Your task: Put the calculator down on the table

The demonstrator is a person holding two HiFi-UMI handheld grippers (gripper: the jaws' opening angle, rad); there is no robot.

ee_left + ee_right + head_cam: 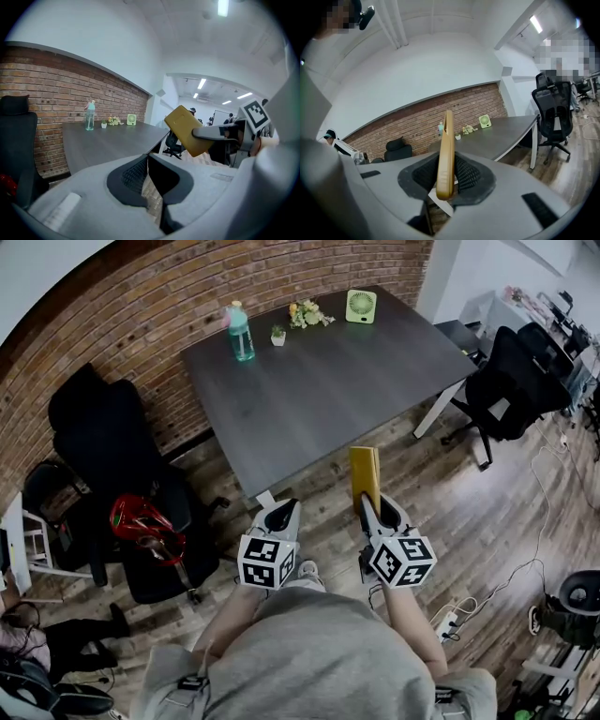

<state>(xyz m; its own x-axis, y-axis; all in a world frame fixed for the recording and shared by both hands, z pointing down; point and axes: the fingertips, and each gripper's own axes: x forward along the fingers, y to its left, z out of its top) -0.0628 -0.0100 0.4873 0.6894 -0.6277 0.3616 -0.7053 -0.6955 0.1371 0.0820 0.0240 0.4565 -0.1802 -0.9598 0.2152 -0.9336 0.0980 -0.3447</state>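
A yellow calculator (364, 472) stands on edge between the pads of my right gripper (368, 503), which is shut on its lower end. It hangs over the wooden floor, just short of the near edge of the dark grey table (328, 381). In the right gripper view the calculator (446, 154) rises edge-on out of the gripper (445, 180), with the table (506, 129) beyond. My left gripper (280, 513) is beside it on the left, shut and holding nothing. From the left gripper (148, 158) I see the calculator (187, 130) up on the right.
At the table's far edge stand a teal bottle (241, 332), a small pot (277, 335), flowers (309, 313) and a green fan (361, 306). Black chairs (112, 442) and a red object (141, 518) are on the left. Another chair (516, 381) is on the right, and a power strip (445, 622) lies on the floor.
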